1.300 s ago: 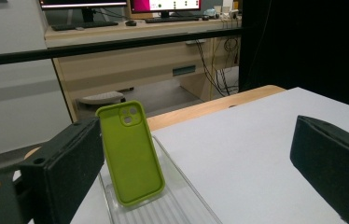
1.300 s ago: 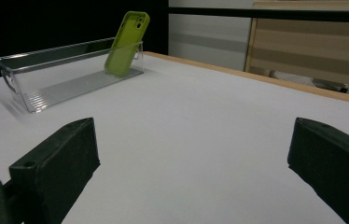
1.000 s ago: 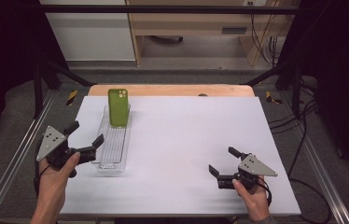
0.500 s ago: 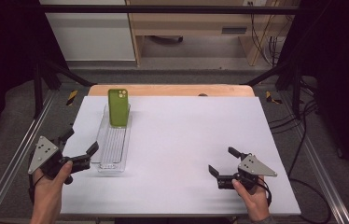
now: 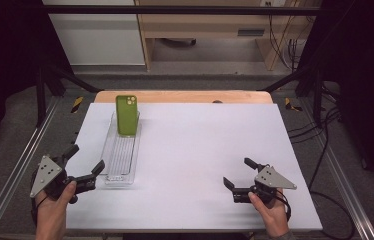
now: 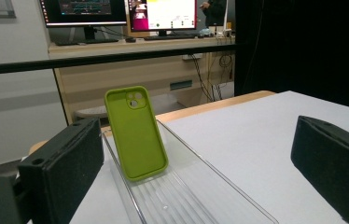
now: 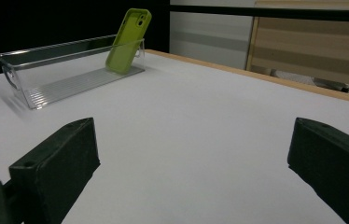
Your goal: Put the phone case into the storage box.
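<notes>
Phone case [image 5: 126, 114], green and soft-looking, stands propped on its short end at the far end of the clear tray [image 5: 111, 169], leaning back against the tray's far wall with its hollow side and camera cut-out facing me. I judge it light and flexible, probably rubbery enough to grip well but apt to bend if I squeeze across its width. I would take it by the top edge or by the two long sides near the top, where it rises clear of the tray wall. The tray itself looks like thin hard plastic, light enough to slide on the white table [image 5: 195, 150] if nudged.

My left gripper [image 5: 82, 166] sits at the table's near left, jaws spread wide and holding nothing, just beside the tray's near end. In the left gripper view the case [image 6: 135, 132] stands ahead between the jaws, up the length of the tray [image 6: 200, 186]. My right gripper [image 5: 237, 174] rests at the near right, jaws also wide apart and empty, well away from the tray; in its view the case [image 7: 127, 41] lies far off to the left.
</notes>
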The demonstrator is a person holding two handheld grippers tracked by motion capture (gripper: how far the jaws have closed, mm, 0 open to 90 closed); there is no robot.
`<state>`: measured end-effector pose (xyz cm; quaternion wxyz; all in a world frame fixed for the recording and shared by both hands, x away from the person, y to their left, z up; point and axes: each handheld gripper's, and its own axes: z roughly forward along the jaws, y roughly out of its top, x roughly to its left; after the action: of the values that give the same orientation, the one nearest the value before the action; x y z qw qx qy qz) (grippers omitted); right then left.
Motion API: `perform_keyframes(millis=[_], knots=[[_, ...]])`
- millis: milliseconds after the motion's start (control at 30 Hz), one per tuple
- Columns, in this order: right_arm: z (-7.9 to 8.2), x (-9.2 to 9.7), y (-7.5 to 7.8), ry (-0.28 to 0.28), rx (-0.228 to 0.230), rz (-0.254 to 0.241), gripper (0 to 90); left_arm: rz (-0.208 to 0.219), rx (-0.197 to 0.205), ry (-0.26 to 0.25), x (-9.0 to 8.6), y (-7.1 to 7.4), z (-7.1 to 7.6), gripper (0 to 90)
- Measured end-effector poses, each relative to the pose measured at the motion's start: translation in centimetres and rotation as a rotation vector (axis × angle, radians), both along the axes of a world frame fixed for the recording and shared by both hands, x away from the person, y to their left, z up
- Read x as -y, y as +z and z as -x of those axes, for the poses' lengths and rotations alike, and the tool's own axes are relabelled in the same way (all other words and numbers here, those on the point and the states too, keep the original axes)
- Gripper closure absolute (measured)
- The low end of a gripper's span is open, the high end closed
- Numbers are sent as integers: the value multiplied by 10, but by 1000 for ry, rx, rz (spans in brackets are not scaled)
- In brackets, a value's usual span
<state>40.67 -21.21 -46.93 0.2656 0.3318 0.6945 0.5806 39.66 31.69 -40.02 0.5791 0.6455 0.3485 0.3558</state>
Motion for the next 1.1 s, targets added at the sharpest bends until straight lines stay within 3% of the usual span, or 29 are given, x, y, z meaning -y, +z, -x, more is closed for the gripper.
perform_keyframes(millis=[867, 1100], knots=[[0, 0, -1, 5, 3, 11, 20, -21, -4, -14, 1, -32, 2, 24], [0, -1, -1, 9, 3, 18, 20, -32, -4, -38, 3, -39, 3, 24]])
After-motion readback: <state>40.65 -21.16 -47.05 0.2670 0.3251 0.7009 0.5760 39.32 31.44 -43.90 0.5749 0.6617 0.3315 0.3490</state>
